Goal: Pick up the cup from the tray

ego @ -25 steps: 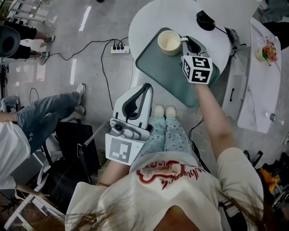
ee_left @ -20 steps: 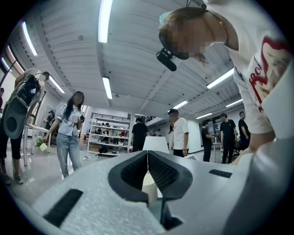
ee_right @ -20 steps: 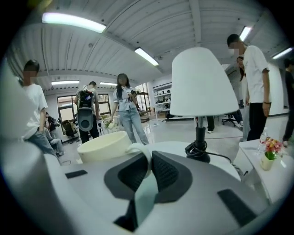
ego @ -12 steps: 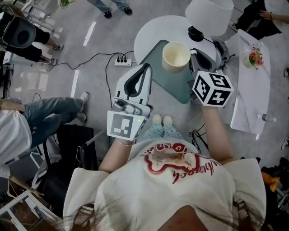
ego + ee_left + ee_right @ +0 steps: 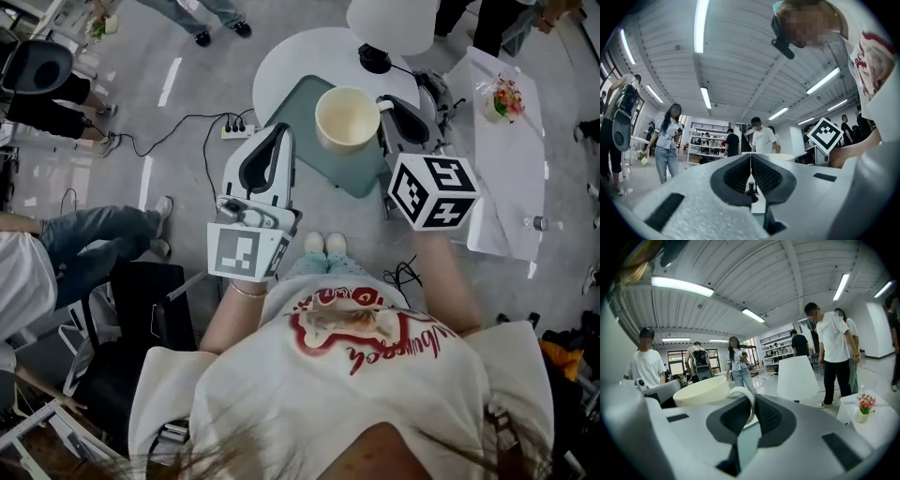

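A cream cup point(image 5: 346, 117) hangs in the air above the green tray point(image 5: 298, 112), held by its handle point(image 5: 746, 401). My right gripper point(image 5: 392, 105) is shut on that handle, and in the right gripper view the cup point(image 5: 704, 390) sits just left of the jaws. My left gripper point(image 5: 263, 155) hovers left of the cup over the tray's near left edge, jaws shut with nothing between them point(image 5: 750, 169). The tray rests on a round white table point(image 5: 281, 58).
A white lamp shade point(image 5: 392, 21) and its black base point(image 5: 372, 58) stand at the table's far side. A white side table point(image 5: 506, 141) with a small flower pot point(image 5: 502, 98) is on the right. A power strip point(image 5: 236, 128) and cables lie on the floor; several people stand around.
My right gripper has lifted the cup off the tray and raised it toward me. The left gripper has risen and moved forward, beside the cup.
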### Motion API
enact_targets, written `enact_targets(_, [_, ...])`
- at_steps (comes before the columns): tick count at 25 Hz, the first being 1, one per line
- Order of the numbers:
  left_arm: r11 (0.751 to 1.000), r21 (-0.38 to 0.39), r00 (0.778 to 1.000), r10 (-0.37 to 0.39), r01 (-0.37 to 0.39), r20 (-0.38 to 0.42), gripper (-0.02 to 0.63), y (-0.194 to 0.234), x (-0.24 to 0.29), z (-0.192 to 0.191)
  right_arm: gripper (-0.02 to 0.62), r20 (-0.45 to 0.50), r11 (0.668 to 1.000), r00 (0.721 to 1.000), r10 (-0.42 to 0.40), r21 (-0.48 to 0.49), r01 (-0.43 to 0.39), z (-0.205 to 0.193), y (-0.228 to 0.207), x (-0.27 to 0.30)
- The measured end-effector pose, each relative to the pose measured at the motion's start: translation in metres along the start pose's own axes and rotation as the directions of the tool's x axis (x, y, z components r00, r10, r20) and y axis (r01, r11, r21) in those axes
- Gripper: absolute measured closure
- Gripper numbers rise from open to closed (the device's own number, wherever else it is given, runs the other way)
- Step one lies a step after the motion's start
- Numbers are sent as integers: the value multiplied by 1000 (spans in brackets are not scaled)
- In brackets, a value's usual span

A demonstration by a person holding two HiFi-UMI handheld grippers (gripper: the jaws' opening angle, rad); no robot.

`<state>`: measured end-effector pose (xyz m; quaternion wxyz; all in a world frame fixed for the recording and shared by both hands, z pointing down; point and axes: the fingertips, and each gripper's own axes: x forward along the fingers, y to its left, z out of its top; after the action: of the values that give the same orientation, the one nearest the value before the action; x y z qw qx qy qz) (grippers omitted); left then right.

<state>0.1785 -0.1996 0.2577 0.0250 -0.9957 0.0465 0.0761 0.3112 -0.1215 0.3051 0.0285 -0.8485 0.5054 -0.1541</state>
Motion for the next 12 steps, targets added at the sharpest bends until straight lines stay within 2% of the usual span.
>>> enact_targets(3, [1000,5,1000,2,-2,8,591,-13,-9,-2,552,7,1000,1000,4,-12,-4,-7,-1,-12])
enact_targets(6, [1000,15,1000,11,-12,25,591,-19,-21,2,552,18,1000,1000,21,17,-21,-10,6,-22])
enact_targets(12, [1000,23,999,16,-17,42,591,-38,-66,14,552,25,1000,999,23,11,-23,-22,29,-66])
